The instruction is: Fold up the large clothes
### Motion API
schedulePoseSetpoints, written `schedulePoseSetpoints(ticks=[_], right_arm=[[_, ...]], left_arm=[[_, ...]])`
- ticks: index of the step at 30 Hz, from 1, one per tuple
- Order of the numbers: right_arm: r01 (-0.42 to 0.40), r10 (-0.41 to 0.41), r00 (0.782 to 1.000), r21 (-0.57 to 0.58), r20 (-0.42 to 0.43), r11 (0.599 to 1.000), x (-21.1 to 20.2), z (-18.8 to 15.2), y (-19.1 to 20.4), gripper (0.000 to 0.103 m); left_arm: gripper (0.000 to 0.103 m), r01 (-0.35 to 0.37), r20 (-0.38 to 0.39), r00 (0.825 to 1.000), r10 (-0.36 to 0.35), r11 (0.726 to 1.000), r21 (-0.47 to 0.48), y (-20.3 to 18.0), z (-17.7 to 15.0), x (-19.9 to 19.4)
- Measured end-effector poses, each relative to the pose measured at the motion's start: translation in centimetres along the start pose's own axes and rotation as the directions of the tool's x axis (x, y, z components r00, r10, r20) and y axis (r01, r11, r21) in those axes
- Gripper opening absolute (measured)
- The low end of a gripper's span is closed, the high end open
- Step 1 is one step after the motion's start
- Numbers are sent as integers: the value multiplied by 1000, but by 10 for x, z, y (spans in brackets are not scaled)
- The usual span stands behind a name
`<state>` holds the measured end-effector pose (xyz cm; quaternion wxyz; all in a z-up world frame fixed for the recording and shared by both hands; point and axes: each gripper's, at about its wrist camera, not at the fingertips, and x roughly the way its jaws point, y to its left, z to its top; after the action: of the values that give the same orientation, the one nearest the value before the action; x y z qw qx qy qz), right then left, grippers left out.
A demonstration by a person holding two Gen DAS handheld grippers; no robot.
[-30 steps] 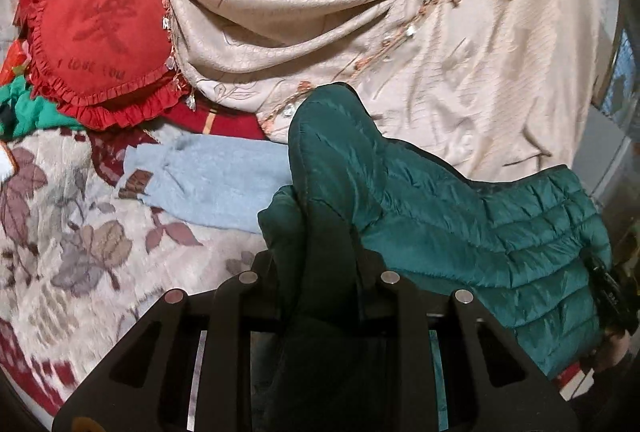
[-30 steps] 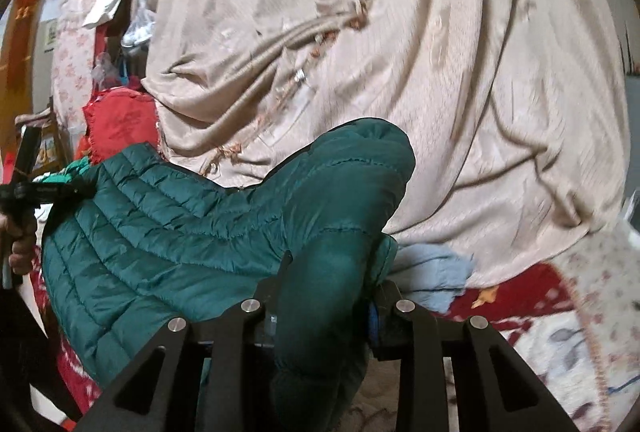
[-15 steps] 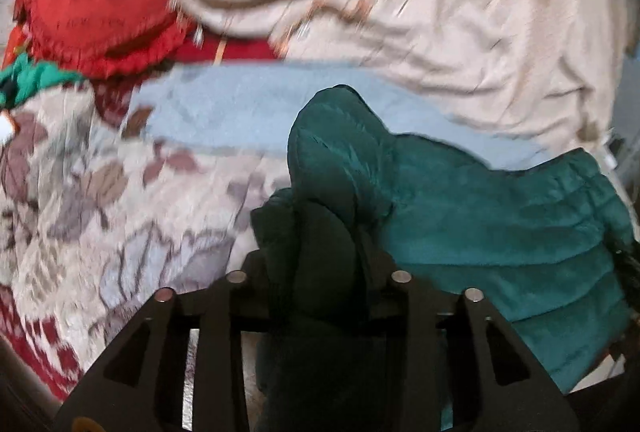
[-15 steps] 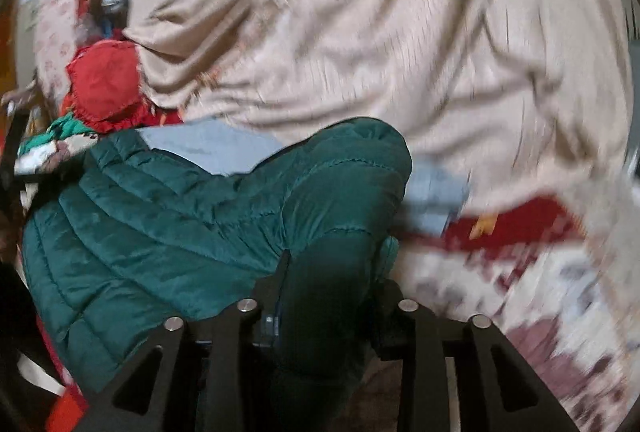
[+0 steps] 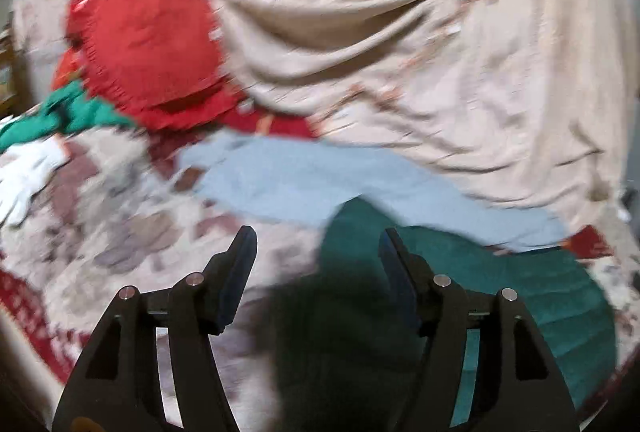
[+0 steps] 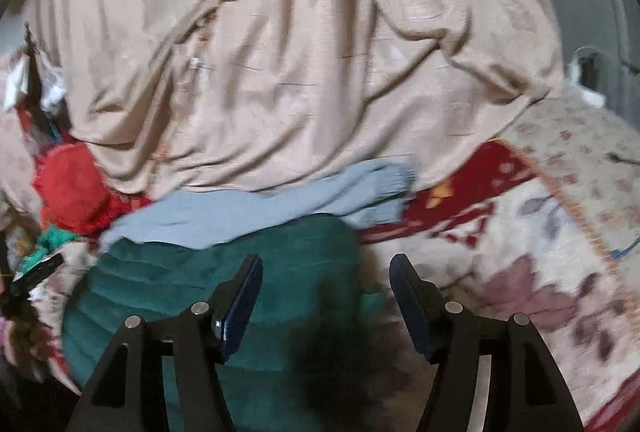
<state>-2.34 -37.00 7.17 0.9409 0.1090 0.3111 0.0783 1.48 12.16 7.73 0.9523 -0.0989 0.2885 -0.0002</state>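
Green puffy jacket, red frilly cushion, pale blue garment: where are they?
Green jacket (image 6: 200, 288), right wrist view, quilted body.
Red cushion (image 5: 148, 39), left wrist view, its centre.
Pale blue garment (image 5: 320, 175), left wrist view, its middle.

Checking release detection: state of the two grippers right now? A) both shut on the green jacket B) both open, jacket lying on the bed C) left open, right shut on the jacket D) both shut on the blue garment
B: the left gripper and the right gripper both have their fingers spread with nothing between them, and the green jacket lies on the bed cover.

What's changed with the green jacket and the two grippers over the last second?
Both grippers let go: the left gripper and right gripper, each shut on the jacket a second ago, now stand open. The jacket has dropped onto the bedspread, partly over the blue garment. The red cushion and beige curtain stayed put.
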Motion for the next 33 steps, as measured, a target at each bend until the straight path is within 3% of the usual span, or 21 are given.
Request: schedulePoseSetpoints(ticks=[3, 4, 7, 9, 12, 15, 22, 25, 27, 30, 33], right_arm=[[3, -7, 999, -104, -39, 995, 22, -11, 32, 63], [5, -13, 998, -128, -61, 992, 30, -15, 40, 63], [29, -56, 983, -152, -177, 988, 61, -30, 42, 68], [10, -37, 970, -111, -241, 994, 77, -38, 34, 71], [-11, -8, 969, -76, -248, 997, 79, -38, 28, 79], [-43, 23, 965, -73, -260, 996, 84, -39, 32, 102], [-11, -12, 969, -95, -246, 995, 85, -43, 40, 103], [22, -55, 956, -116, -287, 993, 87, -40, 46, 103], [57, -82, 951, -93, -299, 994, 73, -35, 52, 103], [37, -49, 969, -53, -244, 998, 22, -34, 65, 103], [64, -74, 978, -56, -196, 996, -36, -45, 75, 103]], left_arm=[[64, 104, -75, 992, -99, 993, 60, -26, -7, 13], [64, 98, -112, 990, -89, 992, 75, -33, -12, 22], [64, -4, -229, 973, 30, 993, 115, -40, -31, 54], [65, -7, -276, 961, 31, 996, 89, -37, -41, 65], [72, -13, -282, 958, 43, 994, 110, -40, -44, 64], [81, -5, -310, 950, 40, 994, 113, -40, -47, 68], [84, 24, -300, 954, -19, 1000, 13, -34, -46, 68], [84, 3, -318, 948, 15, 998, 57, -41, -44, 69], [84, -23, -329, 942, 62, 992, 120, -50, -41, 61], [84, 0, -328, 944, 37, 994, 112, -54, -39, 30], [84, -1, -349, 936, 38, 994, 107, -57, -53, -14]])
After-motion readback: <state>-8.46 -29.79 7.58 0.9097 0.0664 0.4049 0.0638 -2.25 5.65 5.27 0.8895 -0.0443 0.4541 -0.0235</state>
